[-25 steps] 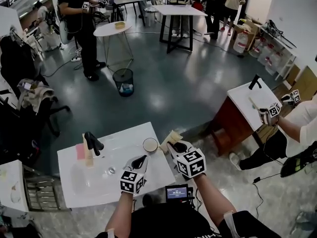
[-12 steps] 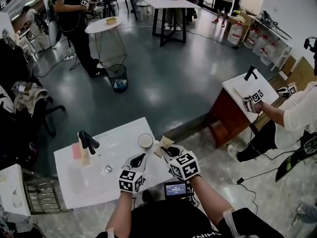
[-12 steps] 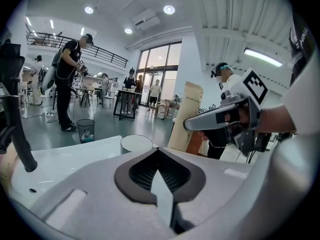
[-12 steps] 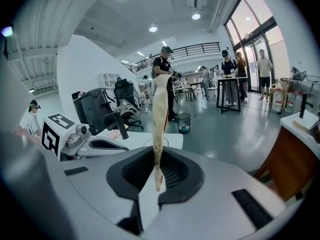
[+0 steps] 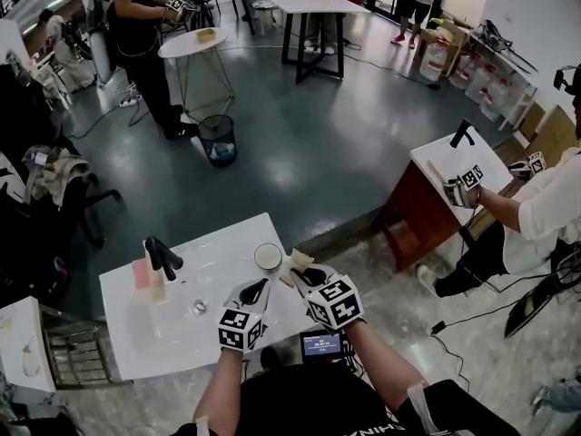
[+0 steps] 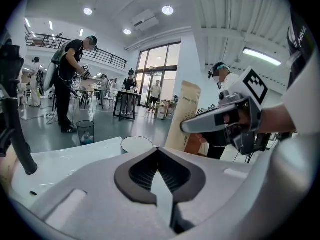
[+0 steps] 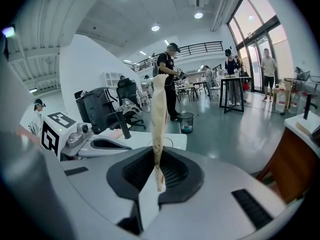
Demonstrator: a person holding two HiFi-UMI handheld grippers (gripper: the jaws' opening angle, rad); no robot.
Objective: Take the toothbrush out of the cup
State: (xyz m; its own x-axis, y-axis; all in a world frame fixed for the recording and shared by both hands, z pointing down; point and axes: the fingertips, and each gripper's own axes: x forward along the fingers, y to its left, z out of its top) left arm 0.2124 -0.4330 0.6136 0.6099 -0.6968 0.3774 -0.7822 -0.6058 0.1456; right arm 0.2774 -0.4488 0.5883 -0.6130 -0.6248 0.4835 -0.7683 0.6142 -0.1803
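A white cup point(image 5: 268, 256) stands near the far right edge of the white table point(image 5: 182, 334); its round rim also shows in the left gripper view point(image 6: 136, 144). My right gripper point(image 5: 304, 275) is just right of the cup, shut on a long flat tan paper pack point(image 5: 300, 262). That pack rises upright from between the jaws point(image 7: 159, 119) and stands as a tan slab beside the cup point(image 6: 182, 116). No bare toothbrush shows anywhere. My left gripper point(image 5: 257, 291) hovers over the table just short of the cup, jaws shut point(image 6: 159, 154) with nothing between them.
A black stand point(image 5: 162, 257) with a pale pink block point(image 5: 143, 277) is at the table's far left, and a small metal piece point(image 5: 199, 307) lies mid-table. Dark floor drops off beyond the far edge. A second person works with grippers at a small white table point(image 5: 454, 166) to the right.
My right gripper with the tan pack has sunk a little and drifted toward the cup. The left gripper has stayed where it was.
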